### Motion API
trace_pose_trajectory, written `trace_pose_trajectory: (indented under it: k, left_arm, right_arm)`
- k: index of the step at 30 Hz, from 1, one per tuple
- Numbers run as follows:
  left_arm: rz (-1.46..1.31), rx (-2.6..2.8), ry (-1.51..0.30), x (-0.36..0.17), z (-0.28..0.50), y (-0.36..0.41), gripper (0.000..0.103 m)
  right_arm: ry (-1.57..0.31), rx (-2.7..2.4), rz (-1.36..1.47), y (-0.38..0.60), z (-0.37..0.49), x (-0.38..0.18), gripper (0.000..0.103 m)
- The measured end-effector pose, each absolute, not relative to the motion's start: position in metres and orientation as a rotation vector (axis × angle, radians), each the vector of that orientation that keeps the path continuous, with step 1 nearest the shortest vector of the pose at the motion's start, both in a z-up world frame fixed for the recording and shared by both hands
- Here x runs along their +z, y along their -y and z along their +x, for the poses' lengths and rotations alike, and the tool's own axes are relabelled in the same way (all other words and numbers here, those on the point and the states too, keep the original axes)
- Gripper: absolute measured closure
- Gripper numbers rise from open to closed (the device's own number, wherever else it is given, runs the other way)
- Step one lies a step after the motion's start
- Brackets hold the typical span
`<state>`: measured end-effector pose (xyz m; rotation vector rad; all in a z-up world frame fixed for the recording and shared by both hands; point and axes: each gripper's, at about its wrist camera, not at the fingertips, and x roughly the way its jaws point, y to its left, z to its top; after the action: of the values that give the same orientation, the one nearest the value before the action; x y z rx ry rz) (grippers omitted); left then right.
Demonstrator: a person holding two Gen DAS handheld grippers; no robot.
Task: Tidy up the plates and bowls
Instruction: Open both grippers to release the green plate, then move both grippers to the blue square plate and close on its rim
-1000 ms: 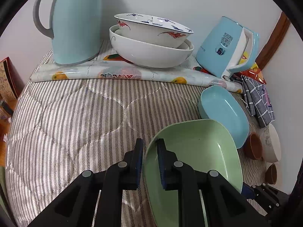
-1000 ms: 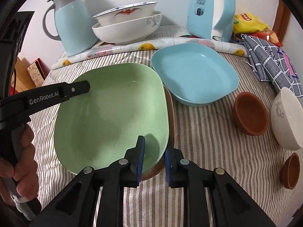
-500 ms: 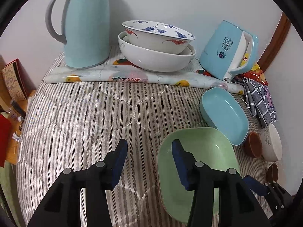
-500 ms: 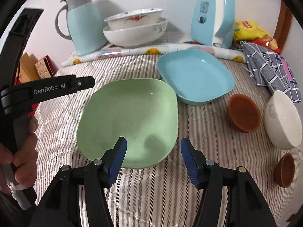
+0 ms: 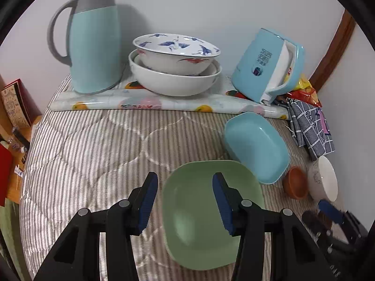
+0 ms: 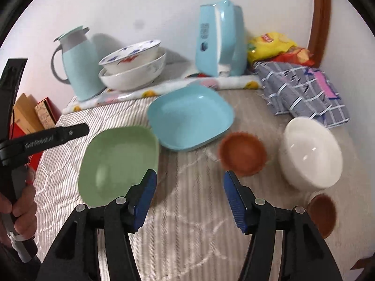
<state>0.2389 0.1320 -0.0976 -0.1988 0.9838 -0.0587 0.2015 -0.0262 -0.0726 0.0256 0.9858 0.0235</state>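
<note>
The green plate [image 5: 211,213], a matte, rounded-square dish with a shallow well, is lying flat on the striped quilted cloth [image 5: 89,154] that is covering the table. In the left wrist view the left gripper [image 5: 185,201] is hanging above it with its 2 black fingers spread; the ribbed blue pads [image 5: 147,201] are standing clear of the rim and pinching nothing. In the right wrist view the right gripper [image 6: 189,196] is likewise holding its fingers wide apart over bare cloth, empty, with the green plate sitting at 10 o'clock from it.

The blue plate [image 6: 191,117], the same rounded-square shape in glossy sky-blue plastic, is sitting at 1 o'clock from the green one, their rims just beside each other or overlapping; which, I cannot tell. At 3 o'clock from the blue plate a small round brown bowl [image 6: 242,154] with a scalloped edge is resting just beside a smooth white bowl [image 6: 311,154], and a 2nd brown bowl [image 6: 322,213] is lying at 6 o'clock from the white one.

Toward 12 o'clock, 2 glazed ceramic bowls [image 5: 174,70] are nesting, the upper one painted with blue and red figures. A pale blue jug [image 5: 91,37] with a grey handle is standing at their 9 o'clock, and a blue kettle [image 5: 267,68] at their 3 o'clock. A checked cloth [image 6: 302,93] is lying crumpled near the wall.
</note>
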Motion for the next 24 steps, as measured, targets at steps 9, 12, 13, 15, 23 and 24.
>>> trace_pose_trajectory:
  k: [9, 12, 13, 15, 23, 24]
  left_arm:
    - [-0.201, -0.075, -1.013, -0.099, 0.261, -0.104, 0.057]
    - [-0.186, -0.08, -1.023, -0.103, 0.271, -0.095, 0.057]
    - [-0.183, -0.08, -1.026, -0.104, 0.274, -0.091, 0.057]
    - [-0.18, -0.078, -1.033, -0.106, 0.279, -0.087, 0.057]
    - [-0.132, -0.054, -1.052, -0.113, 0.304, -0.072, 0.057]
    - [-0.127, -0.051, -1.053, -0.114, 0.307, -0.07, 0.057]
  right_arm:
    - [-0.98, -0.022, 0.03, 0.059, 0.234, -0.065, 0.044]
    - [-0.977, -0.023, 0.046, 0.066, 0.242, -0.066, 0.044]
    - [-0.977, -0.026, 0.047, 0.068, 0.244, -0.067, 0.044]
    - [-0.982, -0.034, 0.046, 0.072, 0.253, -0.07, 0.044]
    - [-0.996, -0.055, 0.039, 0.086, 0.281, -0.086, 0.044]
    - [-0.998, -0.059, 0.037, 0.087, 0.284, -0.087, 0.044]
